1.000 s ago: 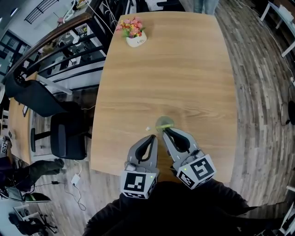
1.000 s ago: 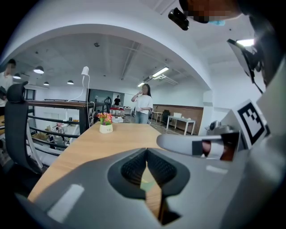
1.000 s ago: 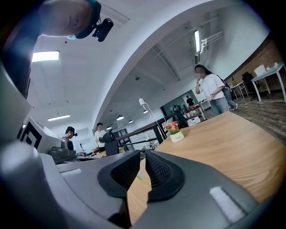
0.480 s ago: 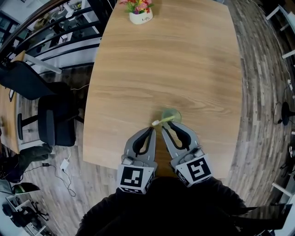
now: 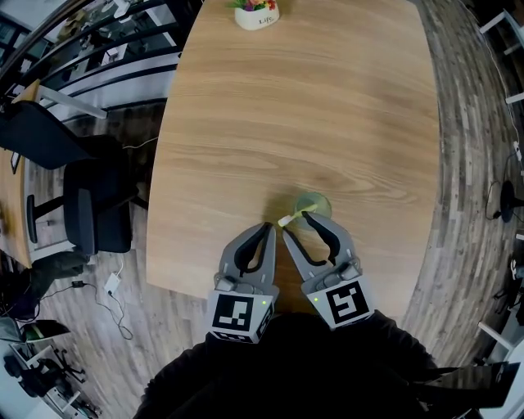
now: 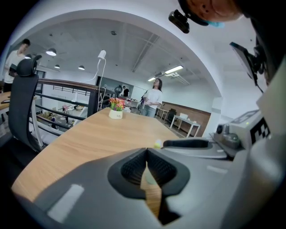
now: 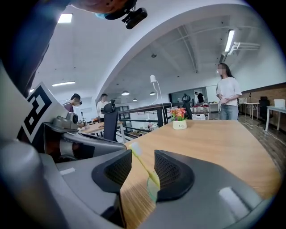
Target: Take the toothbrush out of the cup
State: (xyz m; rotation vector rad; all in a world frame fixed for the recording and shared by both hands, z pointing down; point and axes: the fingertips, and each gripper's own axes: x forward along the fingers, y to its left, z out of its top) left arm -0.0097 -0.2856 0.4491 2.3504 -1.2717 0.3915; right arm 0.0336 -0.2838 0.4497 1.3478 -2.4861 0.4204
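A translucent green cup [image 5: 313, 204] stands near the front edge of the wooden table [image 5: 303, 106]. A yellow-green toothbrush [image 5: 288, 218] leans out of it to the left, head up. My right gripper [image 5: 296, 224] reaches the cup from the near side, and its jaws are opening. In the right gripper view the toothbrush [image 7: 144, 167] rises from the cup [image 7: 151, 191] between the pads, close to the right one, which does not press on it. My left gripper [image 5: 266, 228] is shut and empty just left of it. The brush head [image 6: 158, 144] shows past the left gripper [image 6: 146, 153].
A white pot of flowers [image 5: 256, 14] stands at the table's far end. A black office chair [image 5: 94, 217] sits off the left side, with railings and desks beyond. A person [image 7: 228, 91] stands past the far end. The table's front edge is just under my grippers.
The right gripper's jaws have spread from shut to wide, with the toothbrush between them. Both grippers have sunk toward the table by the cup. The left stays shut.
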